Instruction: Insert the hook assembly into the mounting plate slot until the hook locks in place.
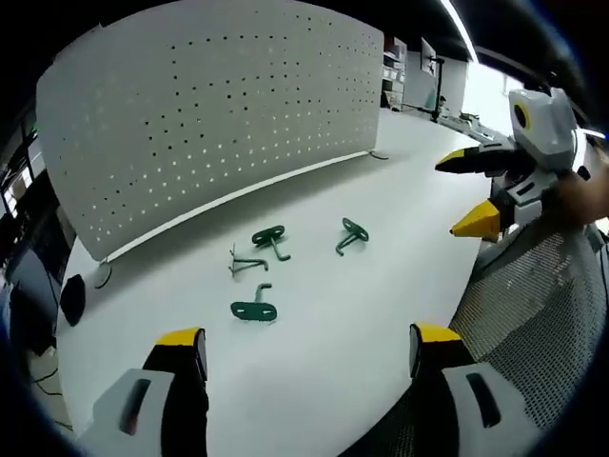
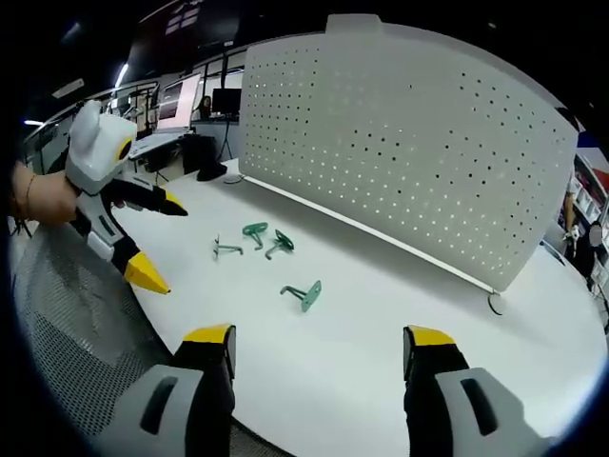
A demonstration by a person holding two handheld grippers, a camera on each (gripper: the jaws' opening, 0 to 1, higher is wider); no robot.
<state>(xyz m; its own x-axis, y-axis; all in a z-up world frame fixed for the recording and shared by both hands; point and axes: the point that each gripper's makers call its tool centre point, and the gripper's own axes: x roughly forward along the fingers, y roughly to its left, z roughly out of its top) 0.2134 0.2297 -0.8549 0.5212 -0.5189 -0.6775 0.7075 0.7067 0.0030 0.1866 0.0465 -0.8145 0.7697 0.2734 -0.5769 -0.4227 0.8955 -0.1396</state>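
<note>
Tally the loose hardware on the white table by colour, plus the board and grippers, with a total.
Green hooks: 3
Bare metal wire hook: 1
White pegboard: 1
Grippers, both open: 2, left gripper, right gripper
Total: 7

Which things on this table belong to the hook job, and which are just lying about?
For the job:
pegboard panel
three green hooks
grey wire hook

Lying about:
black object at the table edge
mesh chair back
</note>
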